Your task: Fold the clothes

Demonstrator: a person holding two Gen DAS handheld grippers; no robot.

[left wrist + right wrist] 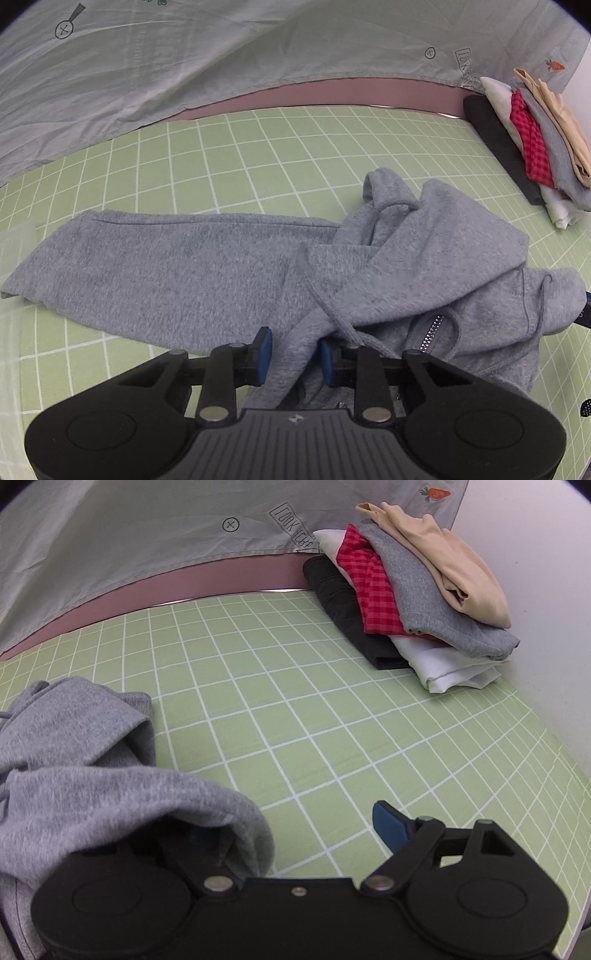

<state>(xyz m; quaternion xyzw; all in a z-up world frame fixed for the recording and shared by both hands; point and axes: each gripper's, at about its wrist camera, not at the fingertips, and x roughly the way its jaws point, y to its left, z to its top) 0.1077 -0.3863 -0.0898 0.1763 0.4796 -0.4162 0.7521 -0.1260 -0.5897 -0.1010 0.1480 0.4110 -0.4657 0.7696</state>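
A grey zip hoodie (207,273) lies crumpled on the green checked mat (258,155), one part stretched left, hood and drawstrings bunched at the right. My left gripper (293,350) has a fold of the hoodie and a drawstring between its blue pads (265,347); the pads stand a little apart around the cloth. In the right wrist view the hoodie (74,775) drapes over the left finger of my right gripper (295,834), hiding it. The right blue pad (388,823) is far out; the jaws stand wide open over the mat (332,720).
A stack of folded clothes (413,590), black, white, red checked, grey and beige, sits at the mat's far right corner by a white wall; it also shows in the left wrist view (535,147). A pale printed sheet (184,66) hangs behind the mat.
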